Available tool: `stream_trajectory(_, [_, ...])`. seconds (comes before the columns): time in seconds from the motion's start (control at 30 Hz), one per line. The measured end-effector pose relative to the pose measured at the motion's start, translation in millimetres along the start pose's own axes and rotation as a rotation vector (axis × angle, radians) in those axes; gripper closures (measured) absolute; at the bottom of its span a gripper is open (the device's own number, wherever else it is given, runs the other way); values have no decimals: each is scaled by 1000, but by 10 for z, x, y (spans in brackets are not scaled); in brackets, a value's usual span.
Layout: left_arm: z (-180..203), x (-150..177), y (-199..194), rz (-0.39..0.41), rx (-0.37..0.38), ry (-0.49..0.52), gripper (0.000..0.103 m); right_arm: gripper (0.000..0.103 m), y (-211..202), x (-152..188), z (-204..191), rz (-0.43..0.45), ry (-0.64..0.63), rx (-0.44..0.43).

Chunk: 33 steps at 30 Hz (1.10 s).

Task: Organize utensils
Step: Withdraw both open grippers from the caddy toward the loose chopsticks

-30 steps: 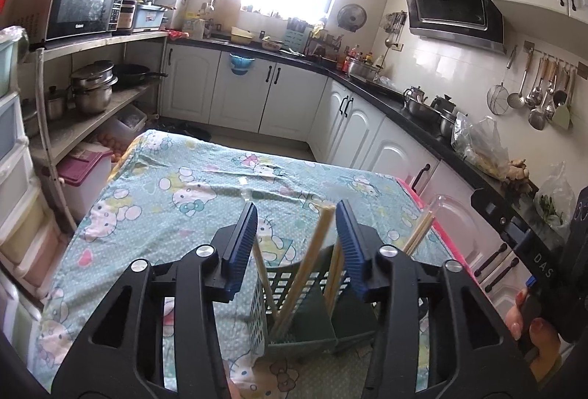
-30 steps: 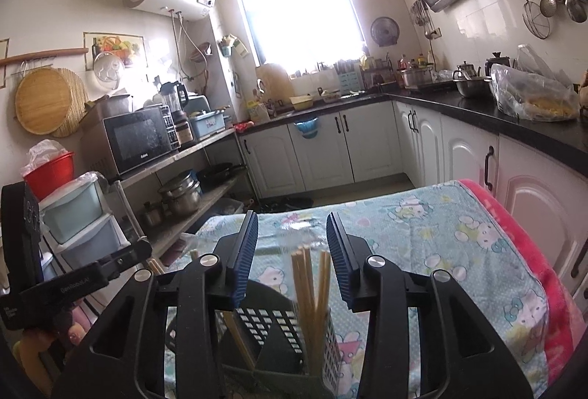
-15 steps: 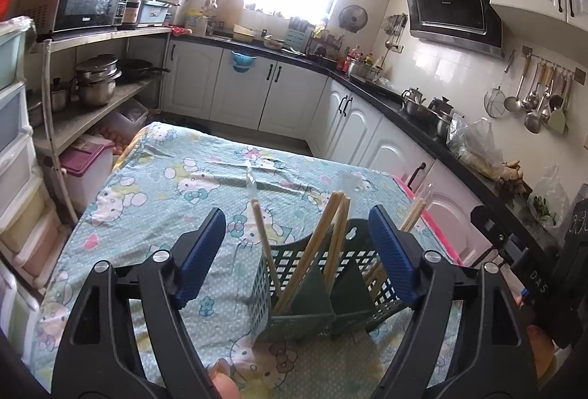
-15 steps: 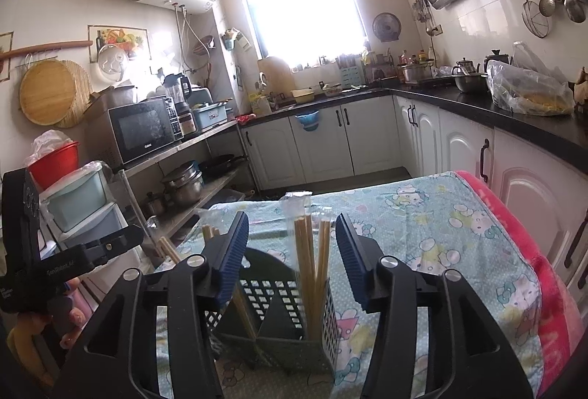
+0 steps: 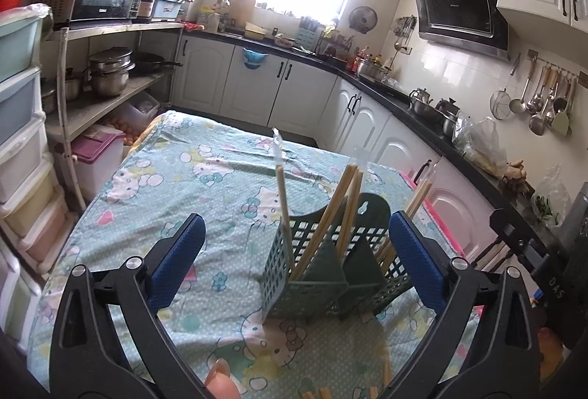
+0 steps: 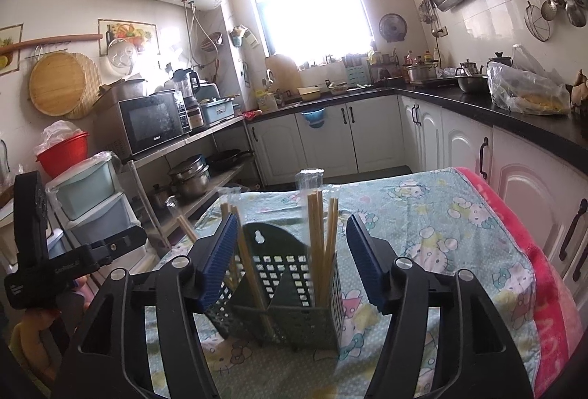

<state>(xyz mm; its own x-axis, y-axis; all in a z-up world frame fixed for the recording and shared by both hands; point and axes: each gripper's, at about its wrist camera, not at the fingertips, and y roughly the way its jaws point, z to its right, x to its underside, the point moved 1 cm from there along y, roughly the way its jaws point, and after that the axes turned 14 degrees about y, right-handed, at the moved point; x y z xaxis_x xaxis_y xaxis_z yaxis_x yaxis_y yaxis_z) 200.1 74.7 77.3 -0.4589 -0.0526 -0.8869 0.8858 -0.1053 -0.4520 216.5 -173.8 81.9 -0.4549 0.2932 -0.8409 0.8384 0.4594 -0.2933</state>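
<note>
**Both tongs open, holder dead ahead with chopsticks loaded**

Left to right. Our left gripper (image 5: 294, 252): jaws have just been opening and now stand very wide, nothing gripped. The green utensil holder (image 5: 330, 274) sits ahead of it, offset toward its right pad; the pads clear it on both sides. The chopsticks (image 5: 341, 207) stand in the compartments, long axes near upright, leaning a little; one thin stick (image 5: 282, 193) rises alone at the holder's left wall.

Our right gripper (image 6: 290, 259): jaws also have just been opening, about halfway, holding nothing. The holder lies straight ahead between the pads, with a bundle of sticks (image 6: 321, 233) upright in its right compartment.

Our judgement: both hands are about equally near. The tablecloth (image 5: 191, 178) gives free room left and beyond; the red-trimmed table edge (image 6: 533, 252) is close on the right. More sticks (image 5: 330, 393) show at the bottom rim of the left view, likely next.
</note>
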Motion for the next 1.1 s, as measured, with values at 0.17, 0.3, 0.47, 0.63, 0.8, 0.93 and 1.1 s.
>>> stream_trajectory(0.17, [-15,133,-48,-16,-13,-1,11,43,-44,115,-26,-35,-19,8])
stream_trajectory(0.3, [-19,220,-76,-30,-18,-2,11,43,-61,227,-11,-64,-30,16])
stream_trajectory(0.47, [-42,296,-108,-42,-23,-8,11,43,-87,332,-5,-90,-40,20])
stream_trajectory(0.63, [-55,366,-129,-54,-27,-15,11,43,-127,409,-19,-110,-51,18])
stream_trajectory(0.8, [-64,432,-176,-62,-31,-12,11,43,-165,479,-24,-126,-60,22])
stream_trajectory(0.93, [-60,491,-180,-78,-28,-12,11,43,-186,520,-9,-142,-55,25])
stream_trajectory(1.1, [-44,592,-180,-102,-18,-7,11,43,-202,589,8,-169,-54,23])
